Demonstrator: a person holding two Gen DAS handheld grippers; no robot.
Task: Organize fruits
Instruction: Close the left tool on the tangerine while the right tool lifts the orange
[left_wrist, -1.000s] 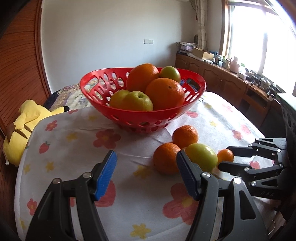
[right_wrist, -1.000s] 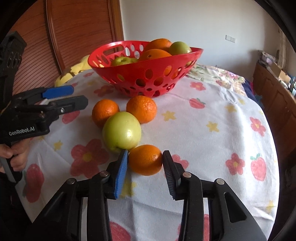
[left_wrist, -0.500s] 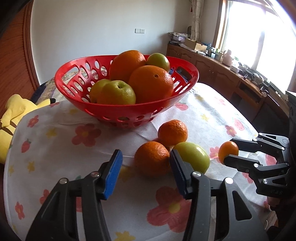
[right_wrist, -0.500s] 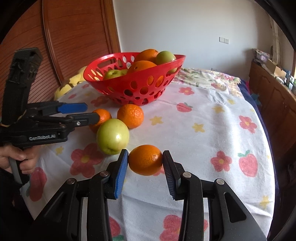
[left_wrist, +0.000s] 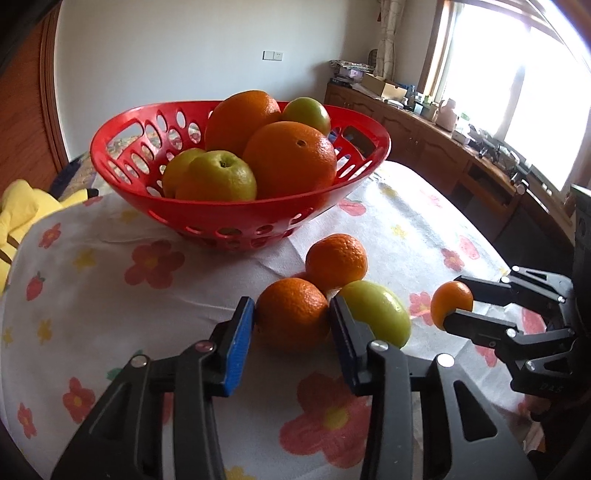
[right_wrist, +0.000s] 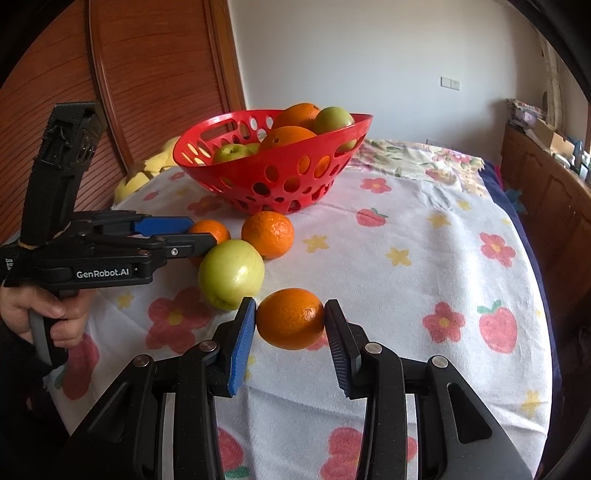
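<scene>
An orange (right_wrist: 291, 318) sits clamped between the pads of the right gripper (right_wrist: 290, 323), held just above the flowered tablecloth (right_wrist: 424, 266); the jaws are as far closed as the fruit allows, pressing it from both sides. To its left, a second orange (left_wrist: 292, 313) rests on the cloth between the pads of the left gripper (left_wrist: 291, 325), whose jaws are closing on it, the blue pad and the dark pad both right against its skin. A green apple (left_wrist: 376, 317) lies just beside that orange, touching the left gripper's right finger, and a third orange (left_wrist: 337, 259) lies just behind the two, close to the foot of the basket. The red basket (left_wrist: 229, 218) stands farther back on the table and holds two large oranges and several green apples piled above its rim. In the right wrist view a person's hand (right_wrist: 40, 314) grips the handle of the left gripper. A yellow plush toy (left_wrist: 18, 218) lies at the far left edge of the table, against a wooden wall.
</scene>
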